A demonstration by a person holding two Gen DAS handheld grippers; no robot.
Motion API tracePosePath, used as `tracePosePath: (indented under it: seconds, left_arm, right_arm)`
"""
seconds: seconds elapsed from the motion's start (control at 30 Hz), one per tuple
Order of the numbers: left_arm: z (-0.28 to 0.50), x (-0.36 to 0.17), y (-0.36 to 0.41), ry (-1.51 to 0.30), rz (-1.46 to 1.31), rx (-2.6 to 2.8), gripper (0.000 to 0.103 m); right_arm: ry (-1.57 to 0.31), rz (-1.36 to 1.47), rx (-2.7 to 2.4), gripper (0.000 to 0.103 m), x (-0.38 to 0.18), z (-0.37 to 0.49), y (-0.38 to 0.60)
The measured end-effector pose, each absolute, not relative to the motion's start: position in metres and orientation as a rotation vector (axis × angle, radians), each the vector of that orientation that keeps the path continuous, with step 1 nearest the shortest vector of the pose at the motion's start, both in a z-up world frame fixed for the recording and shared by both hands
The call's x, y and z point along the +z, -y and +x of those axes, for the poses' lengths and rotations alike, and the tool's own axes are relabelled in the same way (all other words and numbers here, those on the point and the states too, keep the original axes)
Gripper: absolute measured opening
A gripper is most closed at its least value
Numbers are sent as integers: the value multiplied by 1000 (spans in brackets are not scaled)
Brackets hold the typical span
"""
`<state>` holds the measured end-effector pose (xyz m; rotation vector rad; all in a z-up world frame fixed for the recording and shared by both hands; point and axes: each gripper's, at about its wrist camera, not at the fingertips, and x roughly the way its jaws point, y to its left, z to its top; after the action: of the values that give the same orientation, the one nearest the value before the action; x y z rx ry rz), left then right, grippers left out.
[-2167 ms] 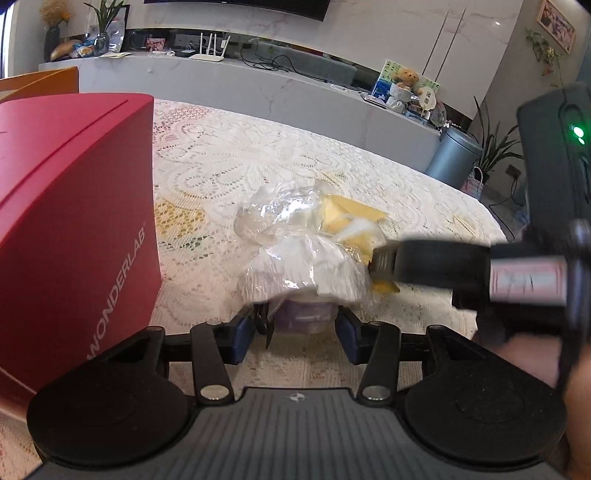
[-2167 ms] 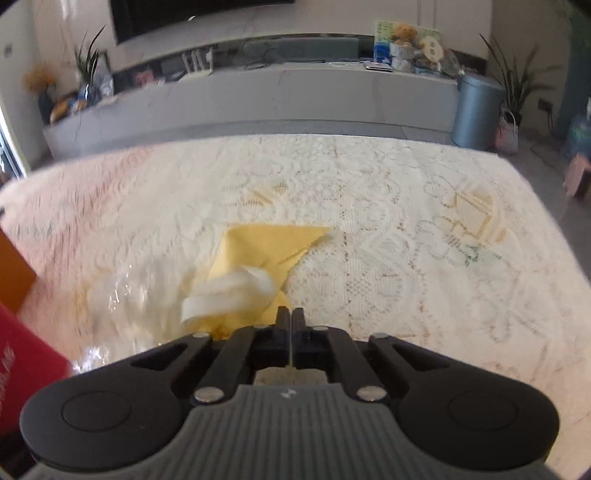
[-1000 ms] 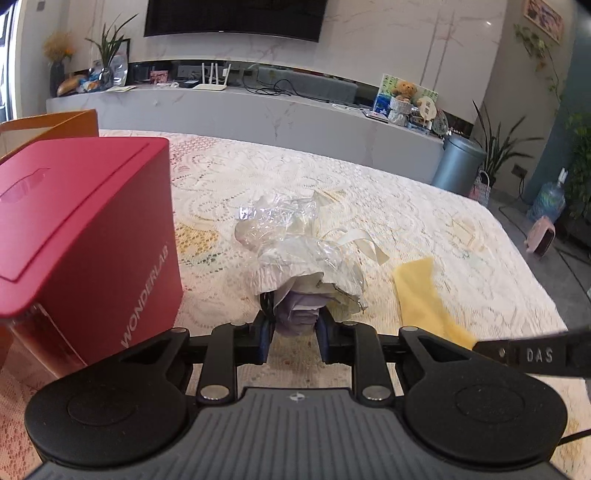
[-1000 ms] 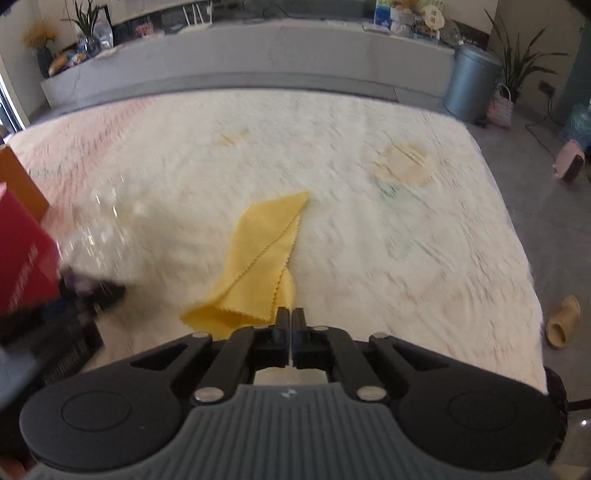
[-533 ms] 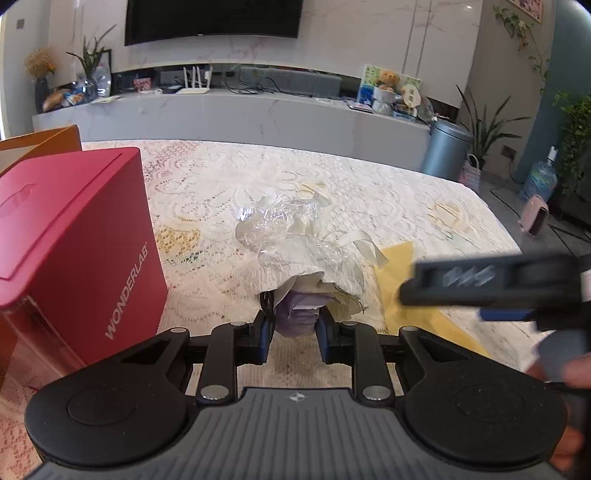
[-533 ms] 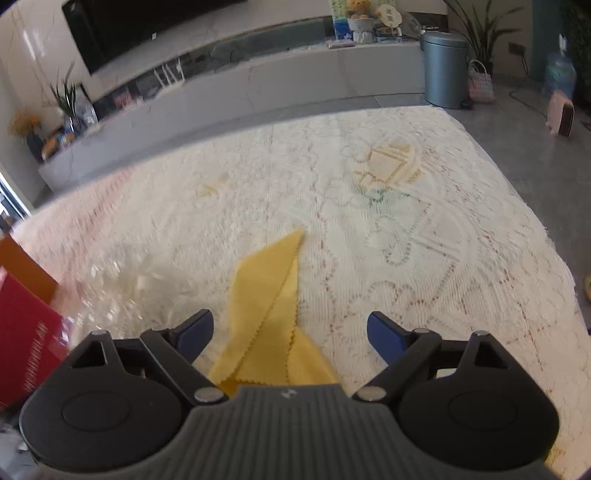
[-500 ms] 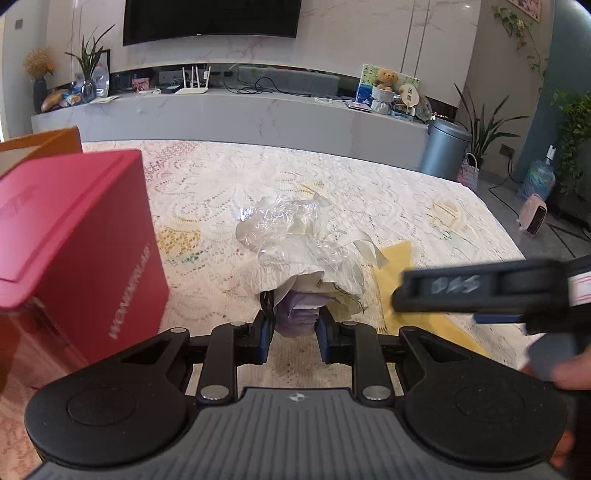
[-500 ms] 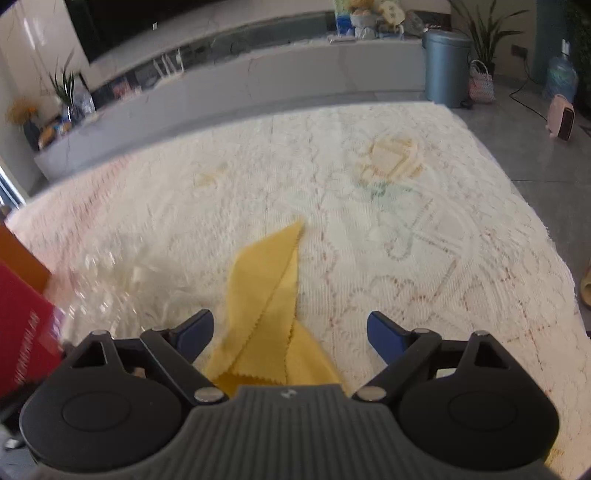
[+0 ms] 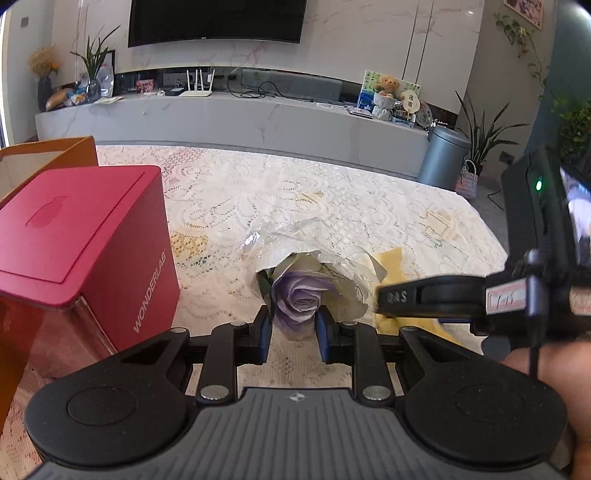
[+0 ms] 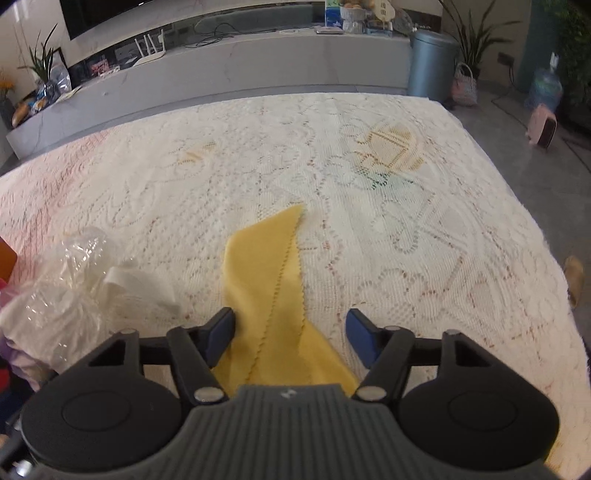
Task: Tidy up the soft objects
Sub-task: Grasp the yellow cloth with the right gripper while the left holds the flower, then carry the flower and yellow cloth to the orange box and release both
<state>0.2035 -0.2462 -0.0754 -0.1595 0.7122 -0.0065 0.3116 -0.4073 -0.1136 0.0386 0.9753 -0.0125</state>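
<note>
Yellow cloth [image 10: 269, 295] lies between right claw's [image 10: 291, 332] spread fingers (untouched).

You're in a home living room: wall-mounted television [image 9: 216, 20], long marble media console [image 9: 236, 120], houseplants [image 9: 484, 136], teddy bear [image 9: 386, 84].

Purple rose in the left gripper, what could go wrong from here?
The left gripper pinches the rose by its soft bloom, so petals may crush or slip. Its loose plastic wrap could snag the right gripper, which is open over the yellow cloth.
</note>
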Motion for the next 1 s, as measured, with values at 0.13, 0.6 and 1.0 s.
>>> tracePosePath:
  seconds: [0.13,0.6,1.0]
  left_arm:
    - [200,-69,244,-699,-159,-5,28]
    - [188,-54,245,-626,-120,-22,20]
    - [187,-90,269,-416,76,-41,64]
  right_arm:
    - [-987,120,-9,1,-111,311,422]
    - [-885,270,13,0,-80,289,451]
    - [-895,263,20,0,-83,291,451]
